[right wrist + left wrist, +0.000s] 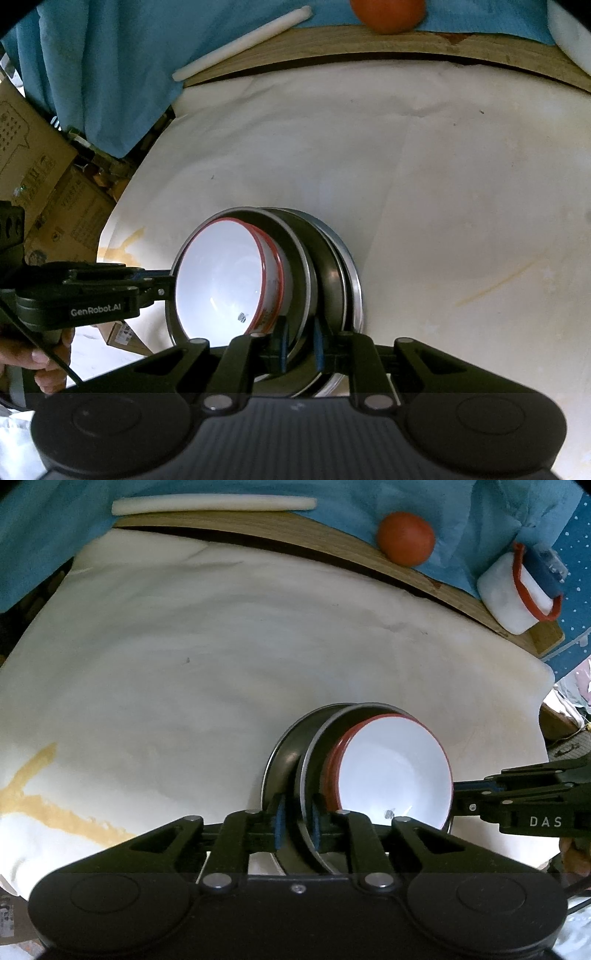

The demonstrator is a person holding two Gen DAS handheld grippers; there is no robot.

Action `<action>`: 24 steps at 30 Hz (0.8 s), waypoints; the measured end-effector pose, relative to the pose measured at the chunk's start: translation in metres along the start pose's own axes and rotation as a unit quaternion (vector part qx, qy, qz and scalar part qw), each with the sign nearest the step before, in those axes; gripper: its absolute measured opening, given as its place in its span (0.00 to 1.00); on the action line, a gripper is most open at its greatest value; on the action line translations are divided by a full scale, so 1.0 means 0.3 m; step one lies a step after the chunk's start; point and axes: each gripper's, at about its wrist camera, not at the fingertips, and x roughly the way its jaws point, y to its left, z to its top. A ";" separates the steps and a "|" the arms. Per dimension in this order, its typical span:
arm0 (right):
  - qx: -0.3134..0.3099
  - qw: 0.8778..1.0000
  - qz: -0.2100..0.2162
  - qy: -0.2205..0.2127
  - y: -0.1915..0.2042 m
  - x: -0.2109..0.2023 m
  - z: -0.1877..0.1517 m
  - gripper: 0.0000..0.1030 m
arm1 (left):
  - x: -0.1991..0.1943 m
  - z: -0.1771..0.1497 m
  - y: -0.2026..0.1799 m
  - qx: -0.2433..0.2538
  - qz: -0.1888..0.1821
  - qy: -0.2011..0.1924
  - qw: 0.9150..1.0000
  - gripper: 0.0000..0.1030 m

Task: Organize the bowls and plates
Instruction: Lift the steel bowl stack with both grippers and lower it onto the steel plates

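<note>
- While gripped from two opposite sides, sits right at both tongs: nested stack of bowl [391,771] inside dark plate [314,746], over lower plate [280,753] with a steel edge, all above the pale cloth [184,627].
- Left tongs [297,821]: rim of the plate stands between the blue pads. Cannot tell whether pressed or merely straddled, since a dark gap shows on one side.
- Right tongs [300,343]: clenched on the plate's wall, both pads against it, with the bowl just inboard of the grip.
- From either tongs, stack lies straight ahead and slightly below the fingertips, with the other tongs reaching in from the far side.
- No long axis to speak of, being round dishes. Matters instead: the line between the two grips, running roughly across the stack's middle.
- Equally near for both hands, so likely a shared carry or set-down; neither favoured.
- Cannot tell whether resting on the cloth or raised off it.
- Likely risk: bowl only nested, not gripped, so apt to slide if tipped toward either tongs.
</note>
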 end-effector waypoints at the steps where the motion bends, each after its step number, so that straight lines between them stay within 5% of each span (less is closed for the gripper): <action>1: 0.000 1.000 0.000 -0.001 0.000 0.000 0.000 0.17 | -0.001 -0.001 -0.001 0.000 0.001 -0.001 1.000 0.16; 22: -0.026 0.999 -0.013 -0.025 -0.005 -0.034 -0.012 0.34 | -0.019 -0.028 -0.023 -0.005 0.034 -0.022 0.999 0.25; 24: -0.030 0.999 -0.015 -0.027 -0.002 -0.036 -0.012 0.35 | -0.021 -0.029 -0.035 0.002 0.062 -0.026 0.998 0.46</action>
